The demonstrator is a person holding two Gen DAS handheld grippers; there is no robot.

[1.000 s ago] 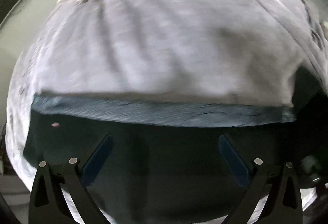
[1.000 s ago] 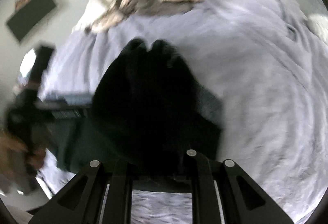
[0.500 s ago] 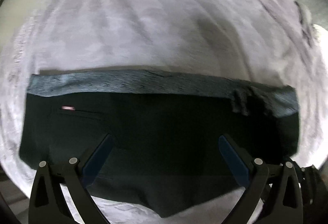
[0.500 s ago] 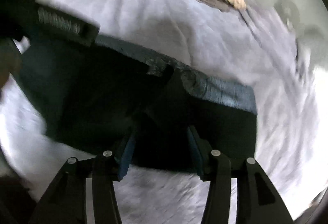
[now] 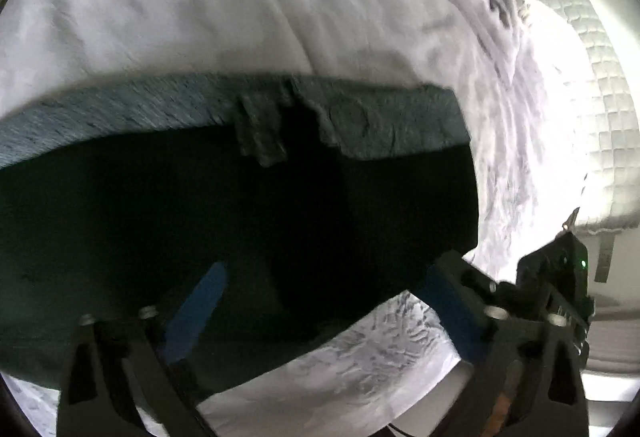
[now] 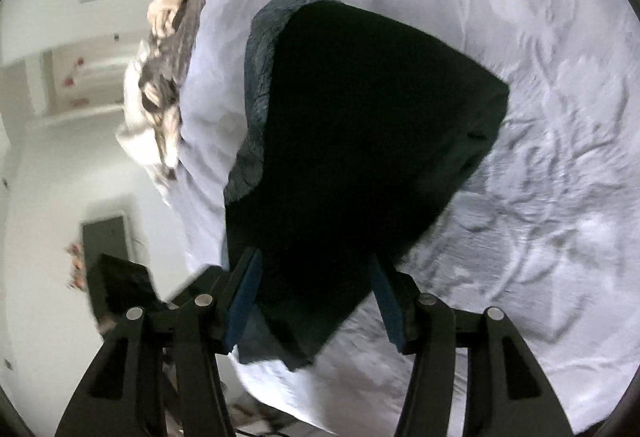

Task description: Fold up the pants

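The dark pants (image 5: pixel 200 205) lie folded in a compact block on the pale lilac bedsheet (image 5: pixel 200 5), grey waistband (image 5: pixel 100 117) along the far edge. My left gripper (image 5: pixel 320 293) is open and empty, hovering over the near edge of the pants. In the right wrist view the pants (image 6: pixel 360 125) are a dark folded block with the waistband (image 6: pixel 256 85) on the left. My right gripper (image 6: pixel 314 281) is open, its blue pads either side of the near corner of the pants, gripping nothing. The right gripper's body shows in the left wrist view (image 5: pixel 552 289).
A tan and grey crumpled garment (image 6: pixel 164 77) lies at the bed's far end. The bare quilted mattress (image 5: pixel 580 77) shows at the right, where the sheet is bunched. A dark rectangular object (image 6: pixel 106 245) stands on the floor beyond the bed's edge.
My right gripper has let go of the pants and opened wide. Both grippers have swung to new angles over the folded pants. The left stays open.
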